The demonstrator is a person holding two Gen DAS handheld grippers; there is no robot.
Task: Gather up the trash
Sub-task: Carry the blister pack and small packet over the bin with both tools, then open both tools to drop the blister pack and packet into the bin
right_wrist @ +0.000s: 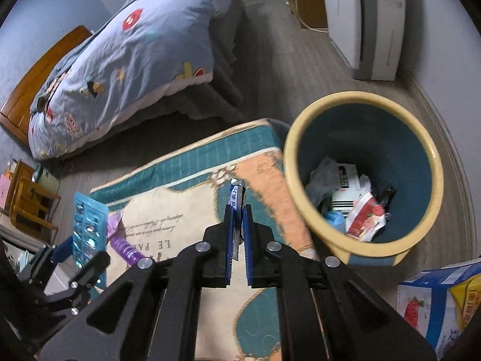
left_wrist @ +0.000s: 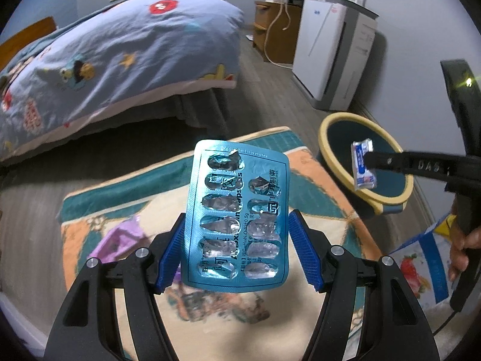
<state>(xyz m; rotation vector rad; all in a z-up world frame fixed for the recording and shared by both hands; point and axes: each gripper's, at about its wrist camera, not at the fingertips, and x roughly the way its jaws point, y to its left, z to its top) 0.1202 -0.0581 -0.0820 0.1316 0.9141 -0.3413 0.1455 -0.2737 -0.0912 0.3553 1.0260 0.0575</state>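
The left gripper (left_wrist: pixel 237 240) is clamped on a blue blister pack (left_wrist: pixel 237 216), its blue pads pressing the pack's two long edges; the pack stands upright in the centre of the left wrist view, its pockets emptied and the foil torn. The same pack shows at the lower left of the right wrist view (right_wrist: pixel 87 228), with the left gripper's black frame beneath it.

The right gripper (right_wrist: pixel 237 225) has its jaws pressed together on a small white-and-blue wrapper (right_wrist: pixel 236 198), which sticks up thin and edge-on between the pads in the centre of the right wrist view. In the left wrist view this wrapper (left_wrist: pixel 363 164) appears at the right, pinched at the tip of the black fingers and lying in front of the bin's opening.

Below both grippers lies a rug (right_wrist: pixel 168 210) patterned in teal, peach and cream. A purple wrapper (left_wrist: pixel 120 237) lies on it, just left of the blister pack.

The bin (right_wrist: pixel 291 150), yellow-rimmed with a dark teal inside, stands at the rug's right edge, in the right half of the right wrist view. Crumpled trash (right_wrist: pixel 357 207) lies at its bottom, white and red packaging among it.

A carton (right_wrist: pixel 436 297) with a strawberry picture sits at the lower right. A bed with a blue quilt (left_wrist: pixel 135 48) fills the upper left, and a white appliance (left_wrist: pixel 330 54) stands against the wall at upper right.
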